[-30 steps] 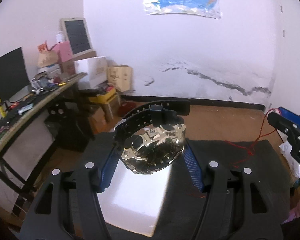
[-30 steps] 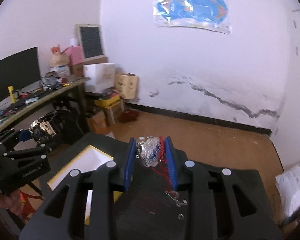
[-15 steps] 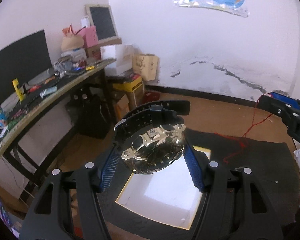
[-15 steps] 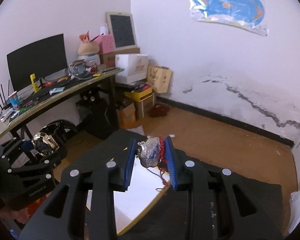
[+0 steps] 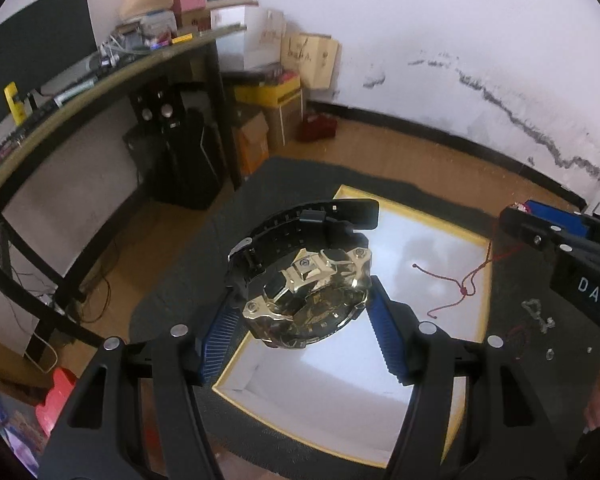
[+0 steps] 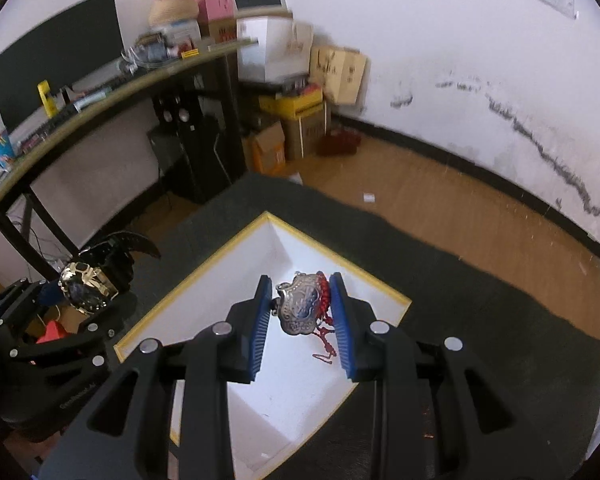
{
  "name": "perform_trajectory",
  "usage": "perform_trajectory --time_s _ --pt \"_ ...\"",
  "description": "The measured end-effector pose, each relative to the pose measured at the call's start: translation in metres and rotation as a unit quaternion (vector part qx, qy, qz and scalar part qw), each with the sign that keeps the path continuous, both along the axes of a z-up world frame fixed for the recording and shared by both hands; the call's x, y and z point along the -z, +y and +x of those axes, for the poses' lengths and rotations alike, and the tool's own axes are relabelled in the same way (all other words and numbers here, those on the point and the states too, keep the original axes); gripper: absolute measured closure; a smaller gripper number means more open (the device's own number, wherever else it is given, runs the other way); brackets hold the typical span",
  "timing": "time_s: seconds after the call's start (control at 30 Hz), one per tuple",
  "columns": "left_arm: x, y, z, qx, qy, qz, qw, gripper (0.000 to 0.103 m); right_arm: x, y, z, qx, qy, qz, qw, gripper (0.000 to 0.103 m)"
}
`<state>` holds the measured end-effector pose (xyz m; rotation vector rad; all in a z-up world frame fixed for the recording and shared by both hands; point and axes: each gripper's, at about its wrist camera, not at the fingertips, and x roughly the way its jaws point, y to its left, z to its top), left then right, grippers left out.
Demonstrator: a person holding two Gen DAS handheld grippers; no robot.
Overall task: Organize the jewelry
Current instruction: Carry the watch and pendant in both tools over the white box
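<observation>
A chunky wristwatch with a gold-coloured metal case and black resin strap (image 5: 308,300) sits clamped between the blue ribbed pads of the left gripper (image 5: 304,324), gripped across the case so the dial faces up and the strap loops away beyond the fingertips; holding it by the rigid case, I judge, keeps the flexible strap from slipping out. Directly under and ahead of those fingers lies a shallow white box with a yellow rim (image 5: 476,240), standing on a dark grey mat (image 5: 188,280), so the watch hangs over the place where it looks meant to go.

The right gripper (image 6: 300,312) is closed on a silver lock-shaped pendant with an engraved face (image 6: 298,308), its red braided cord (image 6: 325,300) pinched in with it against the right pad, a loose end trailing below the pads towards the box floor. Catching cord and pendant together probably stops the charm from swinging. It too hangs above the same box, towards the far corner.

In the left wrist view, to the right of the left gripper's fingers, a thin red string (image 5: 460,284) already lies on the box floor, and small silver pieces (image 5: 538,314) rest on the mat just outside the rim, still to be sorted.
</observation>
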<state>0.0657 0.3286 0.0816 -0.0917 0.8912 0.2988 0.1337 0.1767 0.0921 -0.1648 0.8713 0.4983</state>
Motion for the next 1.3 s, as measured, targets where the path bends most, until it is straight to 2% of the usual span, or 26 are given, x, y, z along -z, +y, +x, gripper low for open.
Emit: perform_trajectory --time_s 0.43,0.6,0.77,1.3 --pt "0.121 0.001 0.034 0.002 0.083 -0.040 0.9958 0.041 0.128 0.026 0.043 -0.001 0.074 -0.048 0.996 0.073" --pt "0.143 -0.001 0.034 0.002 0.097 -0.044 0.9943 0.041 0.160 0.028 0.050 0.000 0.091 -0.059 0.994 0.073" --pt "0.145 0.002 0.035 0.003 0.098 -0.041 0.9944 0.041 0.167 0.031 0.051 -0.004 0.093 -0.063 0.994 0.073" --pt "0.146 0.002 0.036 0.001 0.103 -0.048 0.9936 0.041 0.164 0.030 0.050 -0.007 0.095 -0.065 0.993 0.073"
